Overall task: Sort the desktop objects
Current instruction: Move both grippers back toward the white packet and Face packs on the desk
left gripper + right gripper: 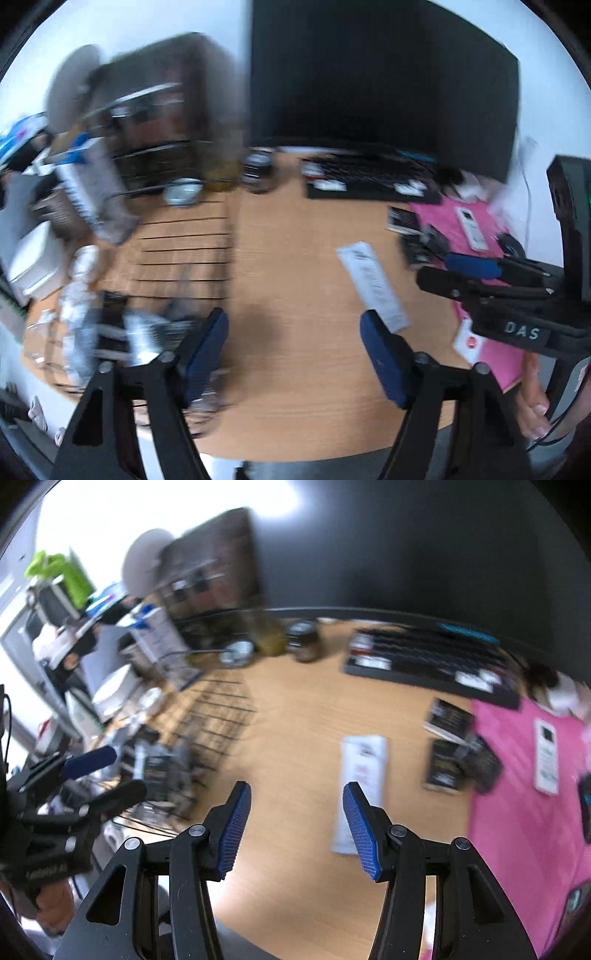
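My left gripper (pixel 291 332) stands open over bare wooden desk (pixel 295 387), with nothing between its blue pads. A long white packet (pixel 373 284) lies flat just beyond its right finger. In the right wrist view my right gripper (pixel 297 794) is also open and empty, and the same white packet (pixel 360 786) lies on the desk behind its right finger. Several black cards (pixel 448 746) lie at the edge of a pink mat (pixel 524 830), which carries a white remote (pixel 546 757). Each gripper shows in the other's view: the right one (pixel 480 269), the left one (pixel 99 775). Both pictures are blurred.
A black keyboard (pixel 369 177) and a dark monitor (pixel 380 74) stand at the back. A dark jar (pixel 258 173) and a small metal tin (pixel 183 192) sit near a black wire rack (pixel 184 251). Boxes and crumpled wrappers (pixel 77 295) crowd the left side.
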